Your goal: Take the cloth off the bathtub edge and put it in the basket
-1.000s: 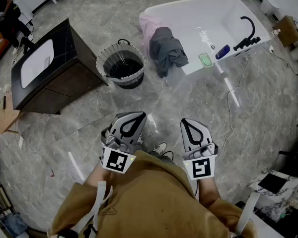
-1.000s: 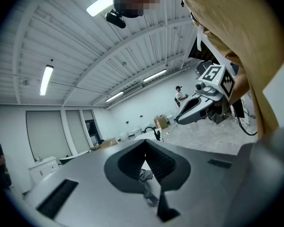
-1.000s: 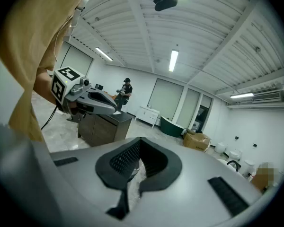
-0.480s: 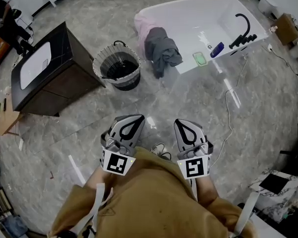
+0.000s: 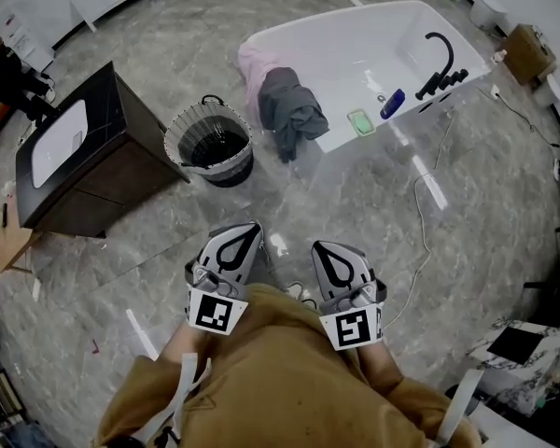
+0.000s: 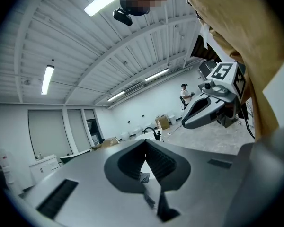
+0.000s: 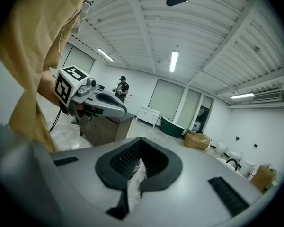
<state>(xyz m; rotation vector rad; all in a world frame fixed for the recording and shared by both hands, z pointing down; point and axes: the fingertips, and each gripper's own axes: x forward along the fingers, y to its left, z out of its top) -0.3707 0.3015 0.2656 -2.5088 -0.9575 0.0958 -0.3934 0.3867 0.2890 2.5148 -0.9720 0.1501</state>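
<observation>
Tongs come nearest, held low before the person's tan top. The left tongs [image 5: 243, 236] and the right tongs [image 5: 325, 255] sit side by side and apart, tips pointing ahead across the grey marble floor [image 5: 289, 203]. Each gripper view shows its pair pressed together with nothing between them.

Beyond them to the left stands the basket [image 5: 175, 143], round and upright on the floor, dark inside with a pale woven rim. Just right of it is the cloth [image 5: 289, 110], dark grey and rumpled into heavy folds. It is draped over the near left end of the white bathtub [image 5: 355, 45]. Its long axis runs from the rim down the tub's outer wall, and the loose lower end points toward the floor and the person. A pink cloth [image 5: 253, 68] hangs on the same rim, touching its left side.

Farther along the rim lie a green dish [image 5: 360, 121] and a blue object [image 5: 391, 104], with a black faucet [image 5: 439, 59] past them.
</observation>
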